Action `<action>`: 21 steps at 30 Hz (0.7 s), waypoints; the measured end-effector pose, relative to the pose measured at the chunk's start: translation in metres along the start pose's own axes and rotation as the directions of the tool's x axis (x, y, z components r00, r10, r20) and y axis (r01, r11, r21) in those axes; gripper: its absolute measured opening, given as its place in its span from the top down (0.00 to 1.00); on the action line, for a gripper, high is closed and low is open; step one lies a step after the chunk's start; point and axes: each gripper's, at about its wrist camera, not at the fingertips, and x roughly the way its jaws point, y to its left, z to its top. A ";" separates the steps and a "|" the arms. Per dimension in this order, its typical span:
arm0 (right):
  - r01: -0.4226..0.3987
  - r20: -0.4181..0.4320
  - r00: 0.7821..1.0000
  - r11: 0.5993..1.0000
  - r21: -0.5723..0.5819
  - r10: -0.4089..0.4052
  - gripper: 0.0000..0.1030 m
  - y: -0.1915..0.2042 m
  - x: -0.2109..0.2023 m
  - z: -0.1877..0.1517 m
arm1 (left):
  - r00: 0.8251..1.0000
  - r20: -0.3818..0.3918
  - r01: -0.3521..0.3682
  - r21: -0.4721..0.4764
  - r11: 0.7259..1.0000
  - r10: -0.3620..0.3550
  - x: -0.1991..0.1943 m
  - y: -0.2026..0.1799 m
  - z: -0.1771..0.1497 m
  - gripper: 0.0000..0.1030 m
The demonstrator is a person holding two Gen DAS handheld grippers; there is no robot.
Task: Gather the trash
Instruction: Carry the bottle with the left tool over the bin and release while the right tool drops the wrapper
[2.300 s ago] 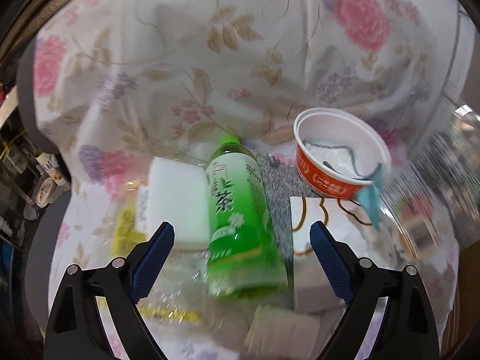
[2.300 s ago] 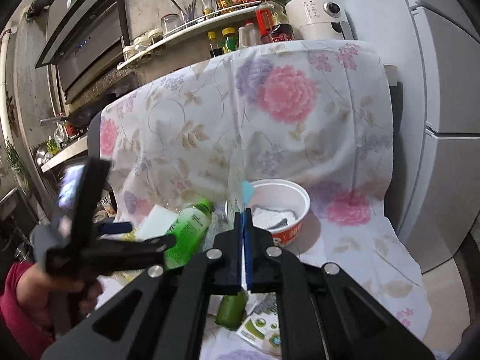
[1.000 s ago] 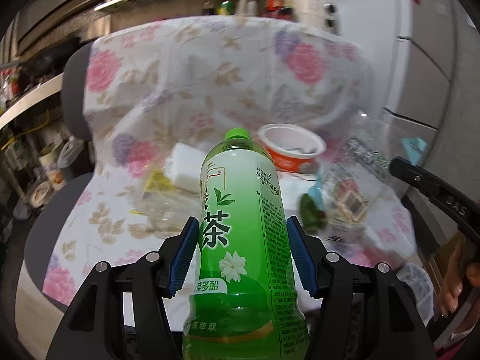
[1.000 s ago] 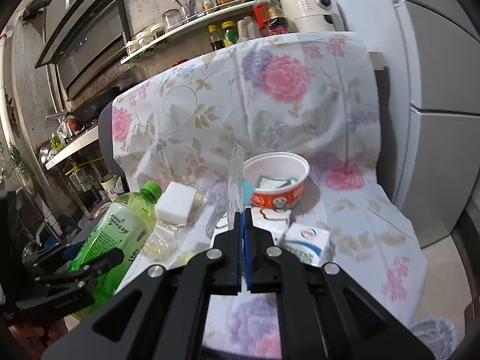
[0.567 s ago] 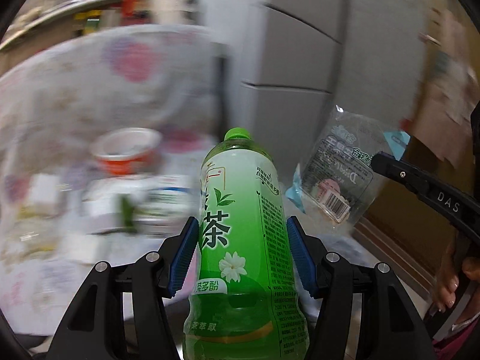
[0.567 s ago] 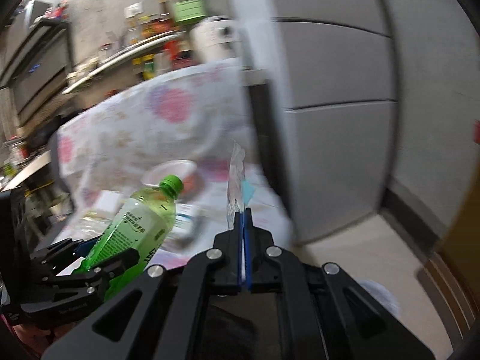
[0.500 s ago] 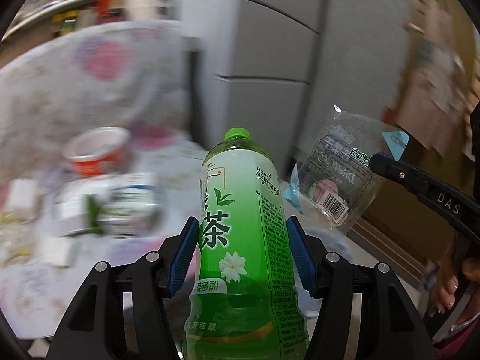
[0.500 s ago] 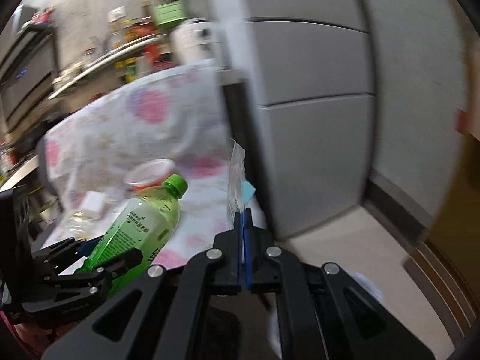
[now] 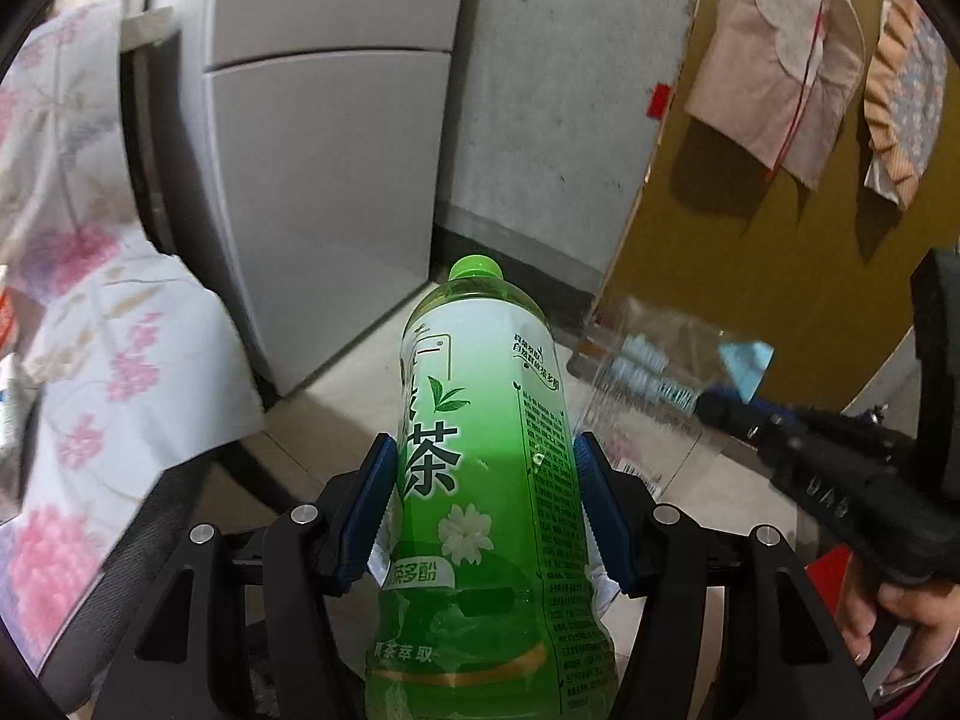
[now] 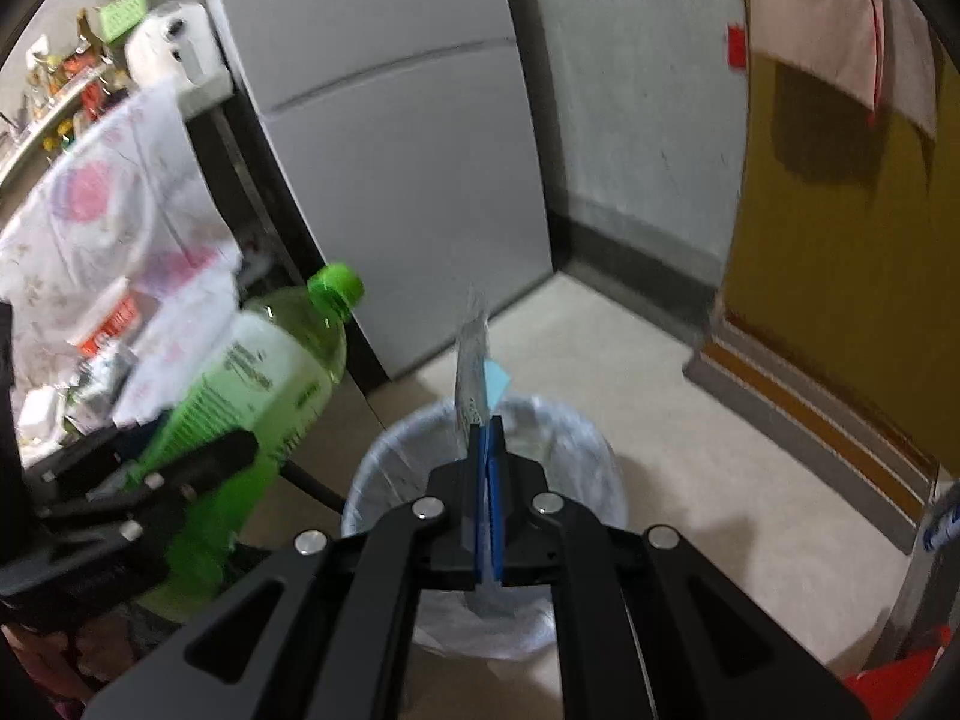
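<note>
We hold the green bottle [image 9: 486, 480] clamped between the blue pads of our left gripper [image 9: 486, 504], its cap pointing away past the fingertips. Our right gripper [image 10: 487, 480] is pinched tight on a clear plastic wrapper [image 10: 474, 372], which sticks up beyond its fingertips. Just ahead of and below those fingertips stands the lined trash bin [image 10: 576, 438].

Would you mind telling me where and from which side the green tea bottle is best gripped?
Grip the green tea bottle across its labelled mid-body, coming from the base end with a finger on each side, as the left gripper does now. The body there is widest and roughly straight-sided; the shoulder tapers towards the cap, so pads would likely slip.
</note>
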 end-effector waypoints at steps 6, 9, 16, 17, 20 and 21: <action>0.018 -0.043 0.999 1.000 0.000 -0.018 0.91 -0.006 0.021 -0.004 | 0.999 -0.038 -0.006 0.003 1.000 0.006 0.024 0.002 0.001 0.38; 0.021 -0.050 0.999 1.000 0.014 -0.020 0.79 -0.010 0.023 -0.007 | 0.999 -0.041 -0.020 0.005 1.000 0.020 0.029 0.003 0.003 0.35; 0.033 -0.044 0.999 0.999 0.005 -0.032 0.65 -0.008 0.012 -0.004 | 0.998 -0.016 -0.055 0.006 0.998 0.055 0.019 0.005 0.001 0.33; 0.040 -0.034 0.999 0.999 -0.003 -0.040 0.62 -0.005 0.008 -0.003 | 0.998 -0.006 -0.068 0.008 0.998 0.068 0.015 0.006 0.001 0.31; 0.055 -0.007 0.998 0.998 -0.019 -0.055 0.62 0.004 -0.004 0.001 | 0.993 0.024 -0.113 0.021 0.993 0.112 0.001 0.009 0.000 0.30; 0.052 0.001 0.999 0.998 -0.021 -0.052 0.62 0.007 -0.009 0.002 | 0.992 0.027 -0.127 0.023 0.992 0.127 -0.001 0.009 0.002 0.29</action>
